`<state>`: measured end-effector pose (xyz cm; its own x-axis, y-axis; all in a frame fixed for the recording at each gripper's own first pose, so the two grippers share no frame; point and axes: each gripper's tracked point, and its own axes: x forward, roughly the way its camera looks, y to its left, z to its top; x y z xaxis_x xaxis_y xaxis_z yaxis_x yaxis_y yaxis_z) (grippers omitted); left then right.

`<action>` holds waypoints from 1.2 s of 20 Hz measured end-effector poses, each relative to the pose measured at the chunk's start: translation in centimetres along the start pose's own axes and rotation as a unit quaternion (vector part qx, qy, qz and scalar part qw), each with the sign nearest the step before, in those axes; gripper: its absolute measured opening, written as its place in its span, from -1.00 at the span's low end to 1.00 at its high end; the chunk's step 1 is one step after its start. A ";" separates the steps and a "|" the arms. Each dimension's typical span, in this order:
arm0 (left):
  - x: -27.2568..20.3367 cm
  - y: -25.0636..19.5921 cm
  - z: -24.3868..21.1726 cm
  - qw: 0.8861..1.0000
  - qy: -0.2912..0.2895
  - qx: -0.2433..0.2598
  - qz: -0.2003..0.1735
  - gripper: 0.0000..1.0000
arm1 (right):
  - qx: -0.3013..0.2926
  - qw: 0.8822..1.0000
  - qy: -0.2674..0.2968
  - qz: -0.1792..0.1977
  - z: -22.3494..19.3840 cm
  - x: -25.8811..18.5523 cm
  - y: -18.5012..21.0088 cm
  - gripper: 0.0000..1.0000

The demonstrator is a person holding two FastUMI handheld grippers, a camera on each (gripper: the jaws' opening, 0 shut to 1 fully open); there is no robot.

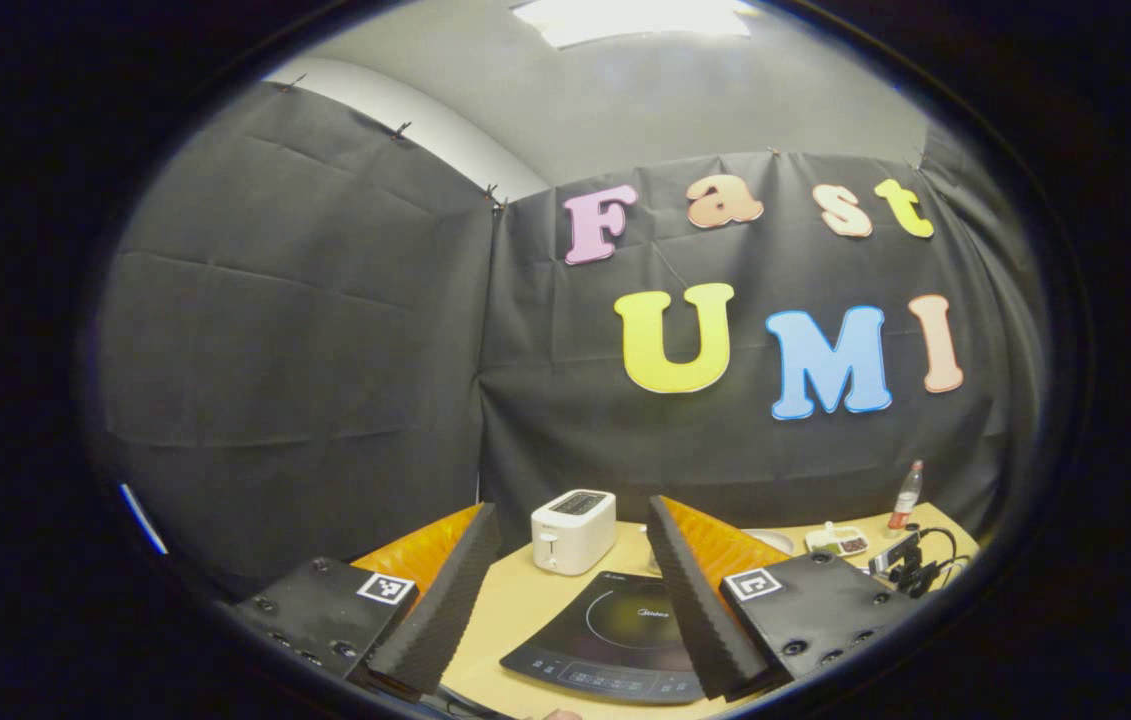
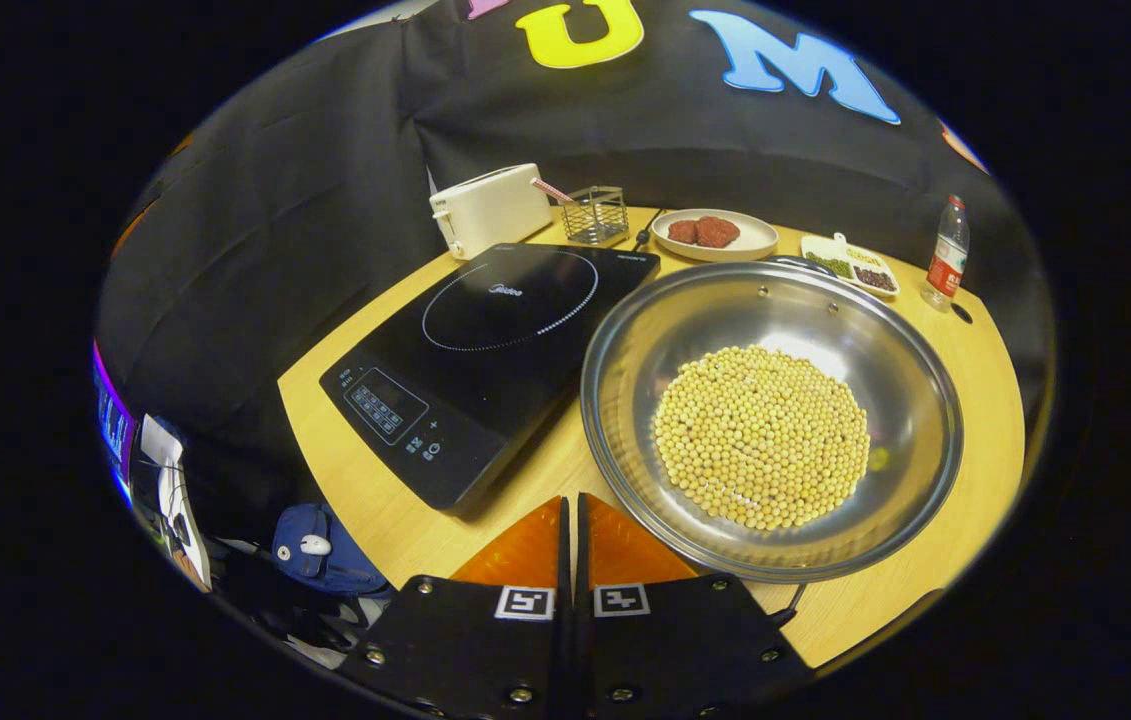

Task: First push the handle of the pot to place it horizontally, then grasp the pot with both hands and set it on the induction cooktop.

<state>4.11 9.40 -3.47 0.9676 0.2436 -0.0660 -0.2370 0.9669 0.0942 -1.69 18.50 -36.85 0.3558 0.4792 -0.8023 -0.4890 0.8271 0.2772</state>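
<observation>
In the right gripper view a wide steel pot (image 2: 645,340) holding a heap of yellow soybeans (image 2: 763,436) rests on the wooden table, right of the black induction cooktop (image 2: 495,350). One dark handle (image 2: 797,263) shows at the pot's far rim and a thin dark piece (image 2: 787,603) pokes out under its near rim. My right gripper (image 2: 570,502) is shut with nothing between its fingers, just off the pot's near-left rim. In the left gripper view my left gripper (image 1: 570,508) is open and held high, above the cooktop (image 1: 615,625).
At the table's back stand a white toaster (image 2: 490,208), a wire basket (image 2: 595,213), a plate of meat (image 2: 715,235), a small dish of beans (image 2: 850,262) and a bottle (image 2: 945,255). Below the table's left edge lies a blue bundle (image 2: 320,550). A black device with cables (image 1: 910,565) sits on the right.
</observation>
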 end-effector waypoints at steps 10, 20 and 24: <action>0.4 -4.1 0.1 0.999 -0.003 -0.009 -0.037 0.93 | 0.028 1.000 0.002 -0.010 -0.4 -1.5 -1.3 -0.99; 1.3 -7.2 -0.9 0.997 0.007 -0.018 -0.076 0.87 | 0.070 0.996 0.021 -0.052 -2.0 -3.7 -4.8 -0.99; 1.7 -8.6 -0.9 0.996 0.008 -0.021 -0.087 0.87 | 0.080 0.994 0.030 -0.066 -2.4 -4.3 -6.2 -0.99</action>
<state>7.67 1.59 -5.24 0.9930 0.0724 -0.0934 -0.0691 0.9969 0.0387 -2.09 10.65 -36.42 0.3589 0.3490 -0.8657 -0.3072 0.9200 0.2436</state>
